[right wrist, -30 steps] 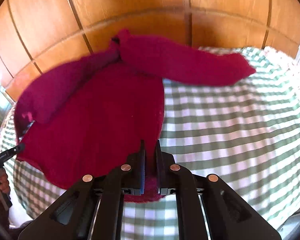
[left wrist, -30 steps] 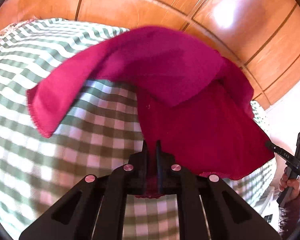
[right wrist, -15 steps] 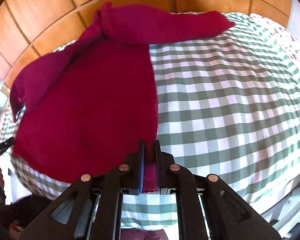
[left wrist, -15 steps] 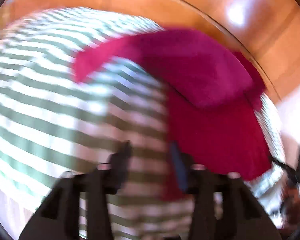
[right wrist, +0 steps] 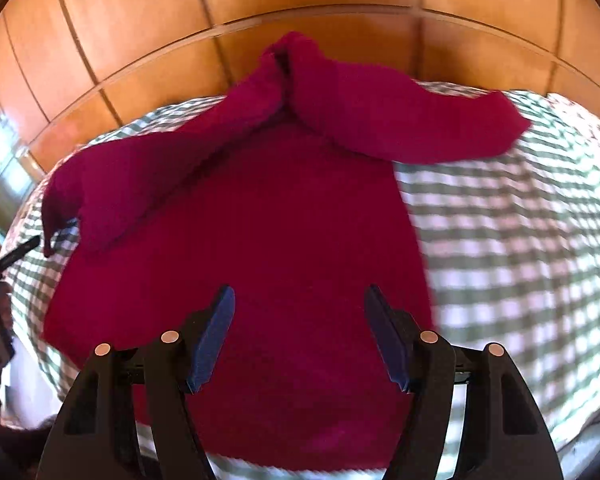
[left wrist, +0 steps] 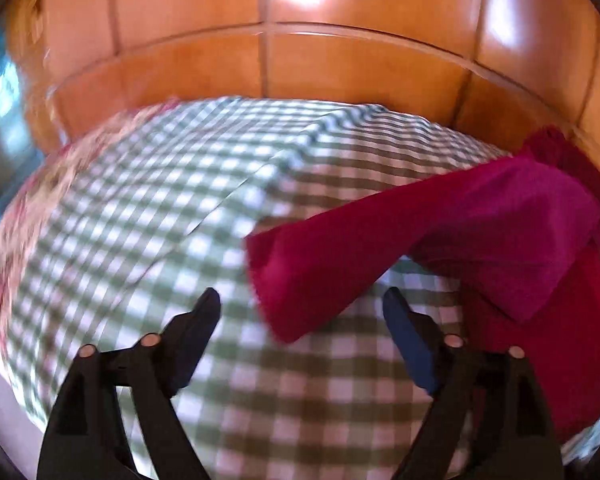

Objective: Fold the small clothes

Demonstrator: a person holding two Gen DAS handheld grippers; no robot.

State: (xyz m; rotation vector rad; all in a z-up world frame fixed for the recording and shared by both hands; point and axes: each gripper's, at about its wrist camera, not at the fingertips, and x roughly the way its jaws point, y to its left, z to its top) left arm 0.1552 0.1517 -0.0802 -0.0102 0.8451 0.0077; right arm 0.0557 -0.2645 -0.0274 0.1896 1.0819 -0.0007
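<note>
A small magenta long-sleeved top [right wrist: 260, 240] lies flat on the green-and-white checked cloth [right wrist: 520, 260]. Its sleeves spread out left and right from the collar at the far end. My right gripper [right wrist: 298, 300] is open and empty, just above the top's lower body. In the left wrist view one sleeve [left wrist: 400, 248] reaches across the cloth [left wrist: 160, 240] toward me. My left gripper [left wrist: 302, 304] is open and empty, with the sleeve's cuff end lying between and just beyond its fingers.
A wooden panelled wall [right wrist: 300, 12] rises behind the table. A floral cloth edge [left wrist: 32, 200] shows at the far left in the left wrist view. The other hand-held gripper's tip [right wrist: 12, 256] shows at the left edge in the right wrist view.
Both grippers were shut on the top's hem; both have let go and opened. The left gripper has swung left toward the sleeve. The top now lies flat.
</note>
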